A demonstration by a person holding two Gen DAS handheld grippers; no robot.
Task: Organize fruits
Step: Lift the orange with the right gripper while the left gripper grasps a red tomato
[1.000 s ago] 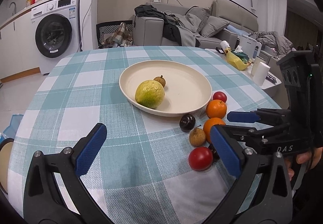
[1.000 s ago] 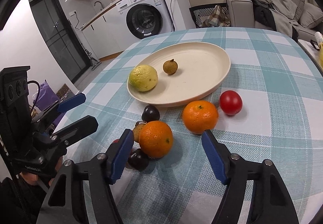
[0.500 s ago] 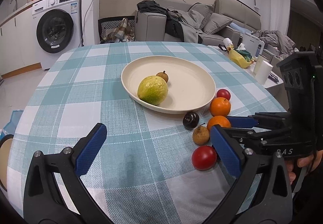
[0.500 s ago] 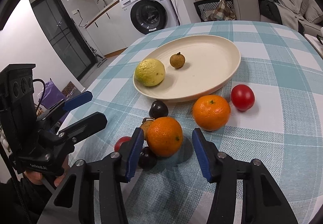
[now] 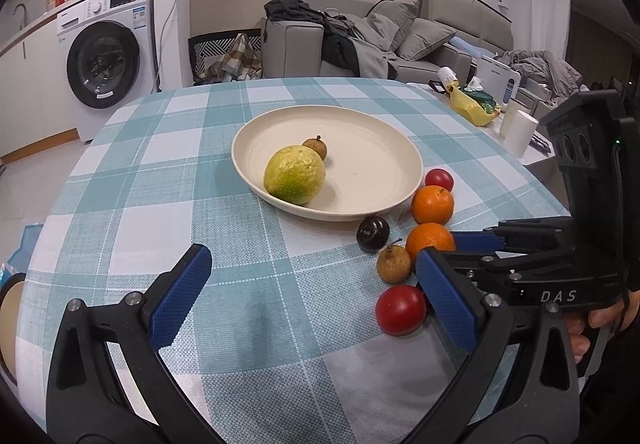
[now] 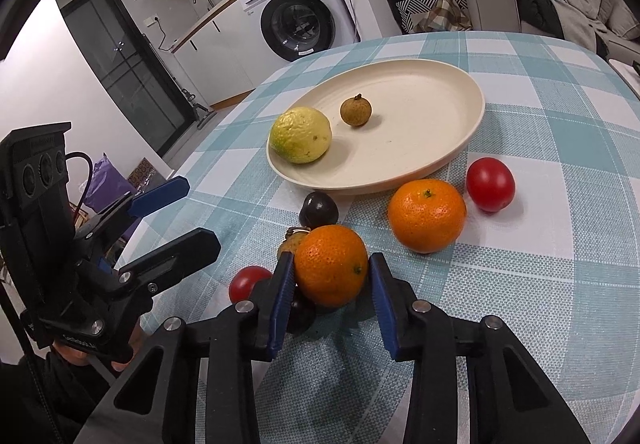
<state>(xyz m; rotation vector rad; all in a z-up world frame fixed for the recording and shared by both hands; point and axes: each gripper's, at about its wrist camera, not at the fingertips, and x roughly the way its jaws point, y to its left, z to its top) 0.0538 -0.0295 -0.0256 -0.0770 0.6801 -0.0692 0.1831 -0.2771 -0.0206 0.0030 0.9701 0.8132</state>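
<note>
1. Checked teal-and-white cloth covers the round table under both my tools, with a washing machine and a grey sofa behind it.
2. My right gripper has just been closing its jaws, and the near orange sits between them; the blue pads lie against its two sides, so I read it as clamped, the fruit resting on the cloth.
3. Just behind that orange, a brown longan pokes out on its left, touching or nearly touching it (I cannot tell which). A dark plum sits a little further back, close to the plate's rim.
4. Another dark fruit is half hidden under the left pad, and a red tomato lies just left of it.
5. To the right, a second orange rests on the cloth, with a second red tomato just beside it, both near the plate.
6. Further out, the cream plate holds a yellow-green citrus at its left edge and a small longan near the middle, the two apart.
7. My left gripper hangs over bare cloth with its jaws wide apart and nothing between them; its right finger stands just beside the near tomato.
8. From the left wrist view, the right gripper reaches in from the right, a hand on its handle.
</note>
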